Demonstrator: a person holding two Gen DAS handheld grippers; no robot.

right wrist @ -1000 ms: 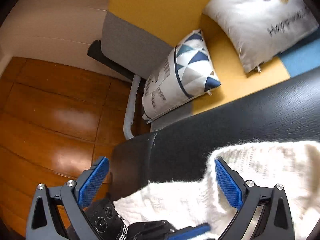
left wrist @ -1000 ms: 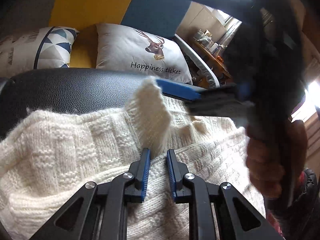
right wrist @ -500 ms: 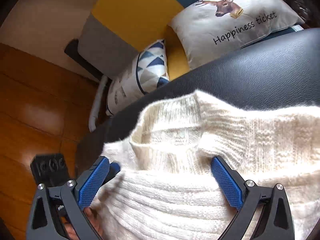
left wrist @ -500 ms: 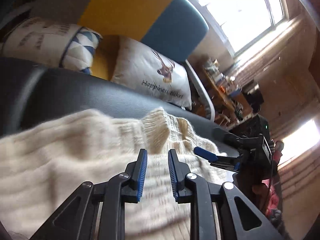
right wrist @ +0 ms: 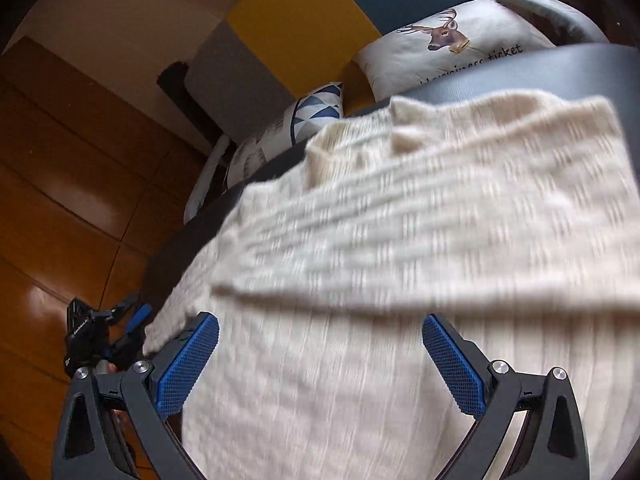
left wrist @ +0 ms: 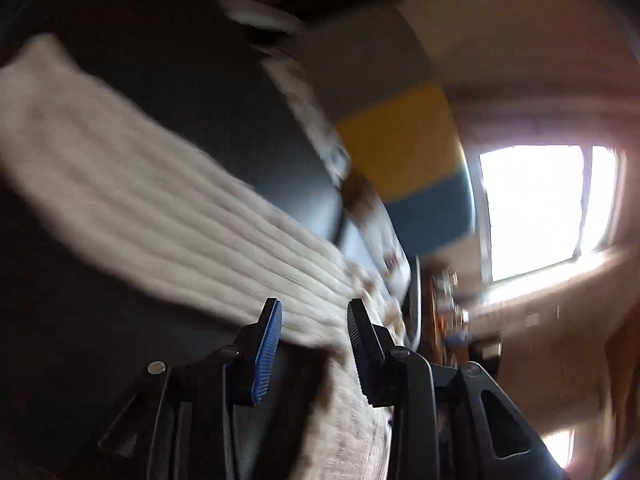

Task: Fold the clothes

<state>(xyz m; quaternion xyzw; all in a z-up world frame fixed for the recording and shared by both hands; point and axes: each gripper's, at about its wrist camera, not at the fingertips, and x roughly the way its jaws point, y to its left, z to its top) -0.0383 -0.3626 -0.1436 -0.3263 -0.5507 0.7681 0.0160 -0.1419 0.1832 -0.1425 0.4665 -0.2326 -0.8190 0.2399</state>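
A cream knitted sweater (right wrist: 400,240) lies on a black leather top (right wrist: 560,68), with a fold of it laid across its body. My right gripper (right wrist: 320,320) hovers over the sweater, open wide, with nothing pinched between its blue pads (right wrist: 188,360). The left wrist view is blurred: my left gripper (left wrist: 313,308) is tilted, its jaws are opening, and the sweater (left wrist: 160,208) lies beyond them without being held. In the right wrist view the left gripper (right wrist: 134,316) is off the top's left edge, over the floor.
Behind the black top stands a sofa with grey, yellow (right wrist: 300,20) and blue panels, holding a deer pillow (right wrist: 448,48) and a triangle-pattern pillow (right wrist: 316,112). Wooden floor (right wrist: 60,160) lies to the left. A bright window (left wrist: 540,208) fills the right of the left wrist view.
My left gripper let go of the sweater, rolled and swung away off the left edge, its jaws widening. My right gripper drew back over the sweater, staying open.
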